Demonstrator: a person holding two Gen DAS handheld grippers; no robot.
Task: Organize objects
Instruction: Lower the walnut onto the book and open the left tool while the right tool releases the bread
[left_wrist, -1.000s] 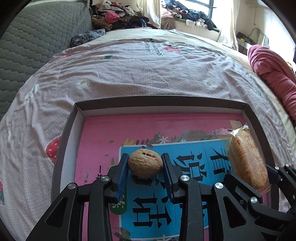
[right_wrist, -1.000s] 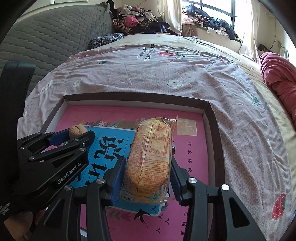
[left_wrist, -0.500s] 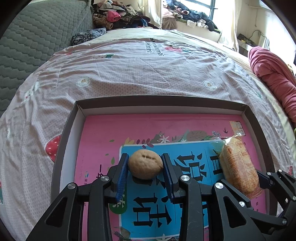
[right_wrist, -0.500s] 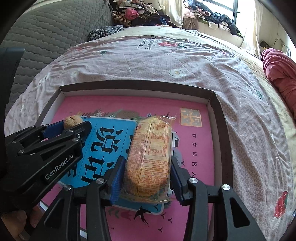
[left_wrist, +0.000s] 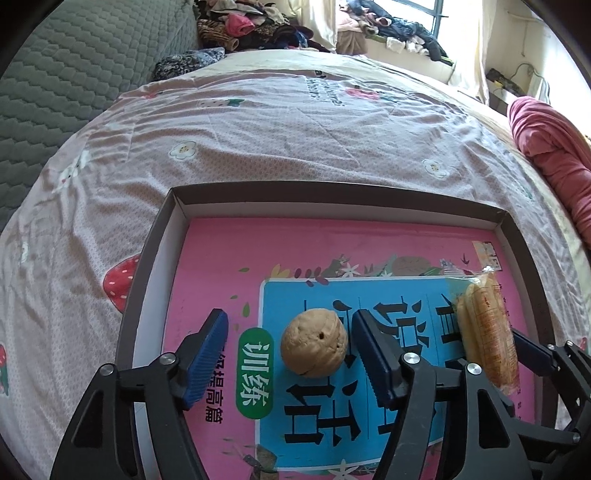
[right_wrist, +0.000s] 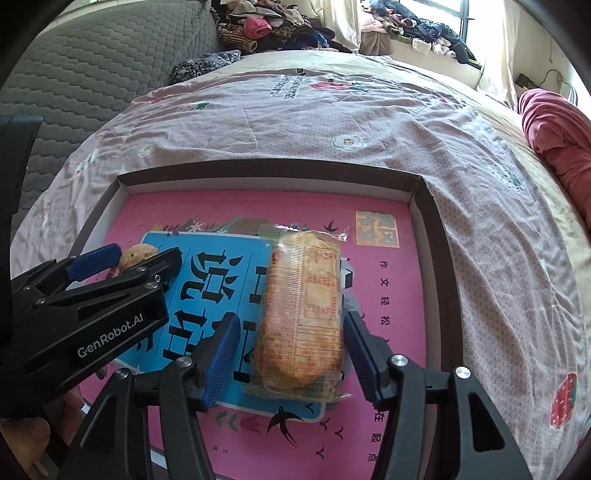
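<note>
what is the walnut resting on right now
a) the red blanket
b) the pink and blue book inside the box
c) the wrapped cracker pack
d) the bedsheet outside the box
b: the walnut lies on the blue panel of the book inside the box, free between the opening jaws of the left gripper, with the cracker pack beside it.

Pink book (left_wrist: 229, 266) near edge cut off, walnut (right_wrist: 137, 255) partly hidden

Bright daylight from the blown-out window (left_wrist: 436, 14) upper right; sharp frames, heavy fisheye bending, dark corners.
</note>
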